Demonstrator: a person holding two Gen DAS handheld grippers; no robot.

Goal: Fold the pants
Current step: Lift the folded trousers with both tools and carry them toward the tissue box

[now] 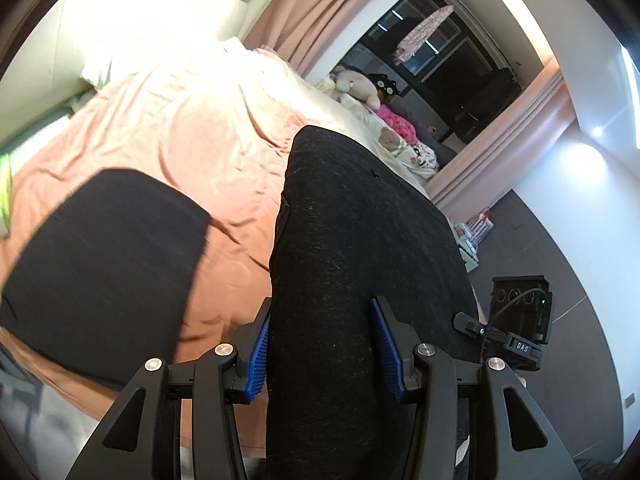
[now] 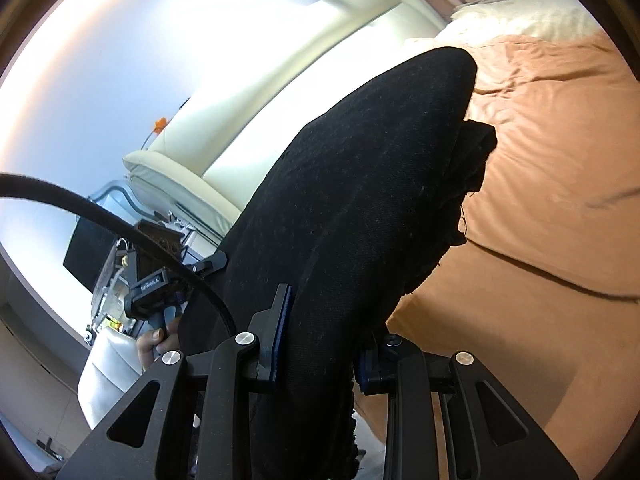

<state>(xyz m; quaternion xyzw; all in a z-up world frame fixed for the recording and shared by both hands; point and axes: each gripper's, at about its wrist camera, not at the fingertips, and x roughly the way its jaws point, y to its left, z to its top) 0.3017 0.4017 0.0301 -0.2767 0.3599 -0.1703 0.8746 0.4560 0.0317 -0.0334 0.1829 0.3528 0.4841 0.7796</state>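
Observation:
The black pants hang raised over the bed, stretched between both grippers. In the left wrist view my left gripper is shut on a thick fold of them, blue pads pressing either side. Another part of the pants lies flat on the peach sheet to the left. In the right wrist view my right gripper is shut on the pants too, its right finger mostly hidden by cloth with a frayed edge. Each view shows the other gripper's housing close beside the cloth.
The bed's peach sheet spreads under and beyond the pants, with a cream headboard behind. Stuffed toys sit along the bed's far side below a dark window and pink curtains. A hand grips the left handle. Dark floor lies right.

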